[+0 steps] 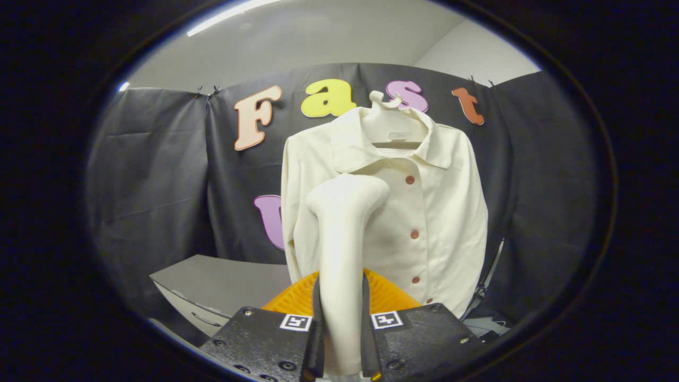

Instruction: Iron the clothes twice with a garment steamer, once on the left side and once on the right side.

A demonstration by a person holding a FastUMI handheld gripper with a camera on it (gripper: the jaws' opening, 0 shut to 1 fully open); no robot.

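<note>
A cream button-up shirt (435,212) with small reddish buttons hangs on a white hanger (390,119) against the black cloth wall, straight ahead of me. My gripper (342,318) is shut on the handle of a cream garment steamer (345,233), which stands upright between the fingers. The steamer's head sits in front of the shirt's left chest panel, close to it; contact cannot be told. An orange ribbed part (387,297) shows behind the handle, just above the fingers.
A grey cabinet or table top (223,281) with a drawer front stands low to the left of the shirt. Black cloth covers the wall on both sides. Cables hang beside the shirt's right hem (493,270).
</note>
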